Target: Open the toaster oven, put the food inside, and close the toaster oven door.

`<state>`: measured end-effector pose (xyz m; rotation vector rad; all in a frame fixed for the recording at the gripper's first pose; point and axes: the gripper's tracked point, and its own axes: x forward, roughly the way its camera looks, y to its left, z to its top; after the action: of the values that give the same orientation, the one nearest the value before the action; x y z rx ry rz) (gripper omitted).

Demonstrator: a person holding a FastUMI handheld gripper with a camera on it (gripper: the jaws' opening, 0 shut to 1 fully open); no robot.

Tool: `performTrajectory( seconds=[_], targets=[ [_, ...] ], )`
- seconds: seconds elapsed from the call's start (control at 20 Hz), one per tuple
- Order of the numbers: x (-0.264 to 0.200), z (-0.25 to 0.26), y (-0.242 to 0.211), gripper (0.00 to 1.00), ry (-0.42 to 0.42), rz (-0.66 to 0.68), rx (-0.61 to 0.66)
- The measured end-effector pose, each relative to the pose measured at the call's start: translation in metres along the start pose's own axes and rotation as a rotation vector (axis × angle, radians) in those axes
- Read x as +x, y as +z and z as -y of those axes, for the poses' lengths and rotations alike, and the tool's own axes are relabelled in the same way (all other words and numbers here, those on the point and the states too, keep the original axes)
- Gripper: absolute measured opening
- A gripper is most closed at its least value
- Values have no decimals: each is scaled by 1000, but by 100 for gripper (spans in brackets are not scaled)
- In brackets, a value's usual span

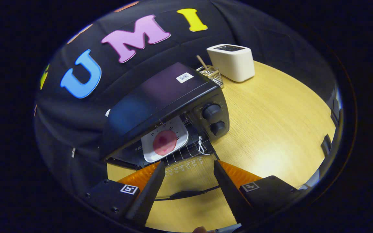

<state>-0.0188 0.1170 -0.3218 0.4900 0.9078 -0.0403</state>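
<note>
The black toaster oven [170,97] stands on the wooden table with its glass door [186,176] folded down flat towards me. The door's dark handle [186,194] lies between my fingers, below them. Inside, on the wire rack [186,152], sits a white square plate [165,139] carrying a round red piece of food [164,142]. My gripper [189,164] is open, fingers wide apart, tips just in front of the oven's mouth over the door's hinge edge. Nothing is held between them.
Two black knobs [214,119] sit on the oven's right front panel. A white toaster [233,61] and a wire basket [214,75] with a wooden utensil stand behind the oven to the right. The light wooden table [270,123] stretches out to the right.
</note>
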Motion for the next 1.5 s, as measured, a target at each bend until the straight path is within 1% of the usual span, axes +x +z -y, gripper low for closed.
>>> performTrajectory(
  seconds=[0.1,0.25,0.4,0.5,0.7,0.85,0.95,1.1,1.25,1.5],
  targets=[
    [-8,-1,-8,99,14,-15,-125],
    [-23,-5,-34,99,47,-85,-291],
    [-32,-15,-69,99,98,-178,-360],
    [-36,-18,-90,99,103,-237,-384],
    [-36,-12,-133,99,76,-363,-425],
    [-24,-3,-159,99,40,-418,-474],
    [-12,1,-175,99,18,-448,-484],
    [8,8,-184,99,-32,-442,-505],
    [26,4,-186,100,-66,-430,-452],
    [53,-1,-176,99,-121,-380,-409]
  ],
)
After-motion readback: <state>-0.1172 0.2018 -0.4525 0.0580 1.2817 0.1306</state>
